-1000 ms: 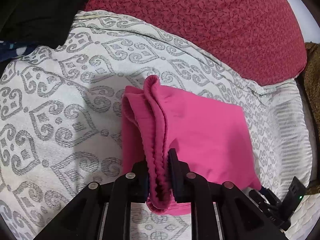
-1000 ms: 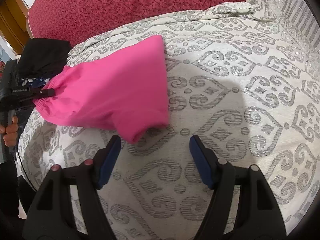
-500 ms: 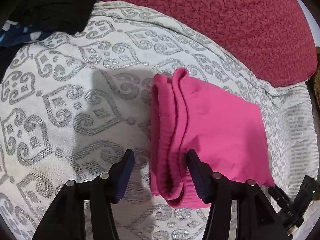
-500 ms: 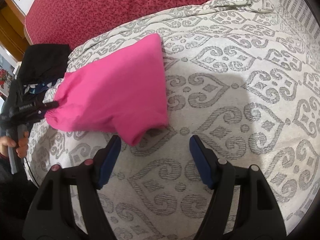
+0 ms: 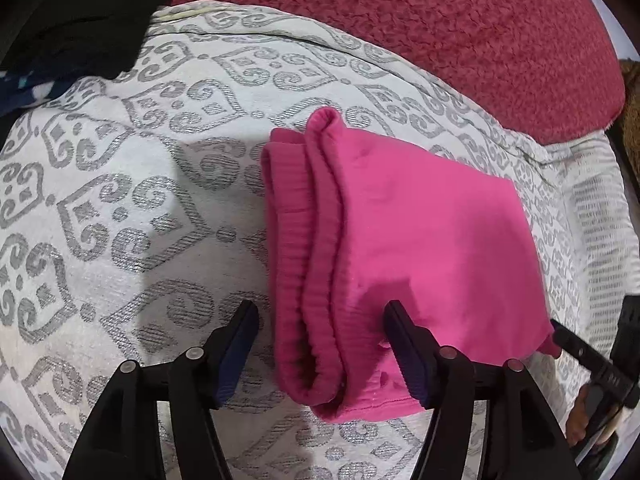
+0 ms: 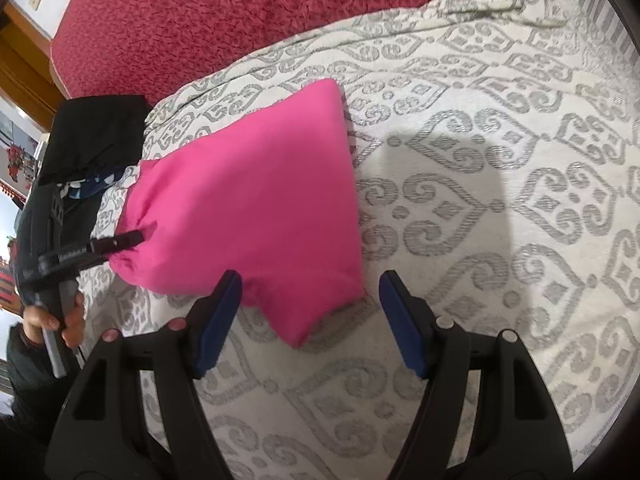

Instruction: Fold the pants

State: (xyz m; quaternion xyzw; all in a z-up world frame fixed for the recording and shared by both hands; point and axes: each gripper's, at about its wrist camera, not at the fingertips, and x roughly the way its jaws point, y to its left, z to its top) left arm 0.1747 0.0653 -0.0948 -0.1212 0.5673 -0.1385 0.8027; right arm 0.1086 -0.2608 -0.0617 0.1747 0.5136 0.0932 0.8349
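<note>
Pink pants [image 5: 404,248] lie folded in a compact bundle on a white and grey patterned cover [image 5: 120,208]. Their ribbed waistband layers face my left gripper [image 5: 320,344], which is open with the waistband edge between its fingers. In the right wrist view the pants [image 6: 256,200] show as a smooth pink wedge. My right gripper [image 6: 310,316] is open, its fingers on either side of the near folded corner. The left gripper's fingertip [image 6: 120,242] shows at the far end of the bundle.
A dark red textured blanket [image 5: 420,24] lies behind the cover. A black garment [image 5: 80,20] and a blue patterned cloth [image 5: 24,92] lie at the far left edge. The cover's striped border [image 5: 600,248] runs along the right.
My left gripper let go of the waistband and opened wide. The pants settled flat on the cover. My right gripper stayed open and moved closer over the near corner.
</note>
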